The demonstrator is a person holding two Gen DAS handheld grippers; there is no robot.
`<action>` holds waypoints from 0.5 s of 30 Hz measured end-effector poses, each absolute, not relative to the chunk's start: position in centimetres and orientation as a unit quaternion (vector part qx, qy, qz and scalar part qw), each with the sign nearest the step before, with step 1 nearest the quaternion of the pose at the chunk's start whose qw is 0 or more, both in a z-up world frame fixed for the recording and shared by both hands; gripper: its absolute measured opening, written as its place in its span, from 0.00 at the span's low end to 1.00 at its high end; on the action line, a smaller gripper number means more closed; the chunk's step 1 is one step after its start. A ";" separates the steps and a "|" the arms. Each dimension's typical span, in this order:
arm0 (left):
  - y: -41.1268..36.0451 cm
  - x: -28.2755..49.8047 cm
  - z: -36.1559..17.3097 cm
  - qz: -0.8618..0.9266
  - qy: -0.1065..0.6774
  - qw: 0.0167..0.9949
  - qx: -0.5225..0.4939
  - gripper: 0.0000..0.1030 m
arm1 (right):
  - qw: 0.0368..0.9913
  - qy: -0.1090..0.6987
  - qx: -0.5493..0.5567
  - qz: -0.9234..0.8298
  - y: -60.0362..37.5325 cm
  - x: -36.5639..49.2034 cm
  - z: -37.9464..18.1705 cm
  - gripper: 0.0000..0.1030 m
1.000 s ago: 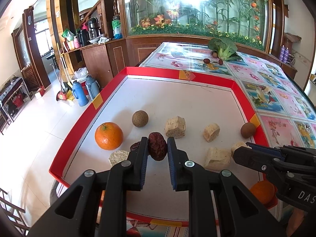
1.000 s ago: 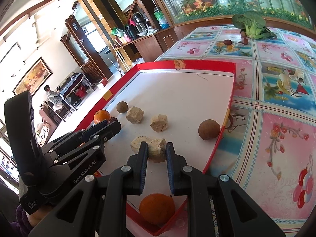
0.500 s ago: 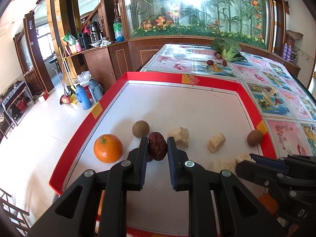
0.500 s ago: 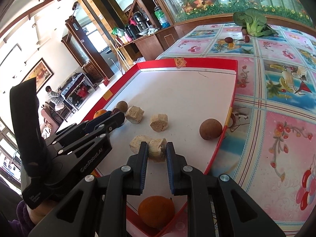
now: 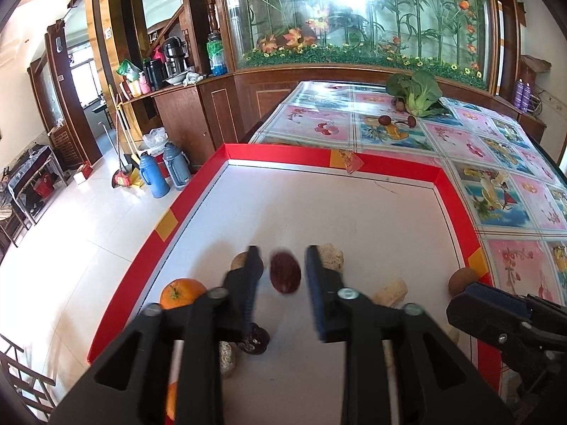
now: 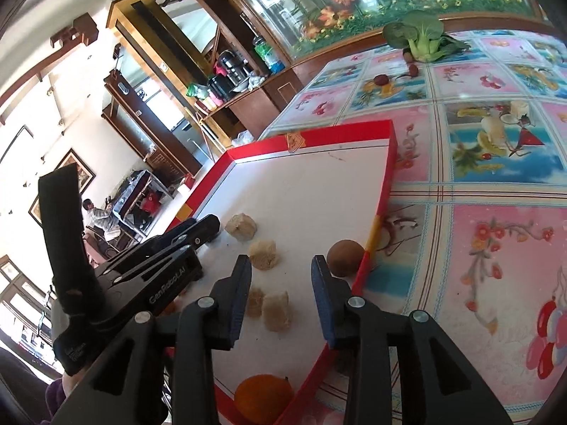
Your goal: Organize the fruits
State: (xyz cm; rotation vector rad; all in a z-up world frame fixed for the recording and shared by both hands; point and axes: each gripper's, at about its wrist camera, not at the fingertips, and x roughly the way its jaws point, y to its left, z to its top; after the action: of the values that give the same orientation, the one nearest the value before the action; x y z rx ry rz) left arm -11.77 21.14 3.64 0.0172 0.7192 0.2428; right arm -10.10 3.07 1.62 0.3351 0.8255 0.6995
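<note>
Inside red-rimmed tray (image 5: 457, 196) — oranges (image 5: 181, 292), dates (image 5: 285, 277), tan chunks (image 6: 263, 254).

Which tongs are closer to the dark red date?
Left. The red date sits right between the open left tongs, not touching either finger. The right tongs, also open, hang off to the side above two beige chunks, apart from the date.
</note>
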 end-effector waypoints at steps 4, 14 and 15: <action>21.0 -13.2 4.6 0.136 0.323 0.937 0.005 0.69 | 0.848 0.384 0.156 0.330 2.9 -10.6 1.9 0.37; 20.0 -17.3 7.9 0.142 0.277 0.950 -0.001 0.98 | 0.871 0.333 0.153 0.327 2.1 -11.8 3.2 0.50; 20.1 -17.9 8.3 0.141 0.274 0.951 -0.004 0.99 | 0.874 0.325 0.156 0.326 1.8 -12.0 3.3 0.51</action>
State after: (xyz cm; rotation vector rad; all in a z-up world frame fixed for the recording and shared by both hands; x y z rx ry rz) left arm -17.88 20.06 8.32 -0.0083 0.5581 0.2867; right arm -12.05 1.81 3.35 0.3267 0.6780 0.6819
